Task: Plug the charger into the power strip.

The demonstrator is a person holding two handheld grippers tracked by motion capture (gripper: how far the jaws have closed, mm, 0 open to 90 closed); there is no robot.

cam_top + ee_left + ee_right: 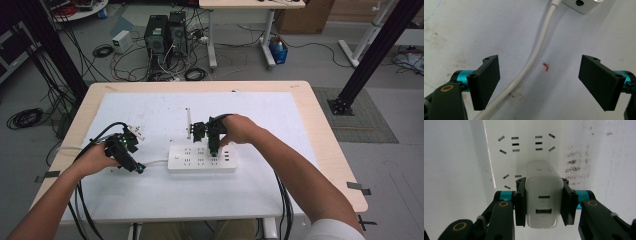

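The right tool (544,202) is clamped on a white USB charger (544,202), held over the white power strip (201,159) at the middle of the surface (150,200); no writing on it is legible. At nine o'clock from the strip, the left tool (539,82) has its jaws wide apart over the strip's white cord (534,53), beside a small red scrap (546,66). Computer towers (166,34) and tangled cables (125,60) lie on the floor at twelve o'clock.
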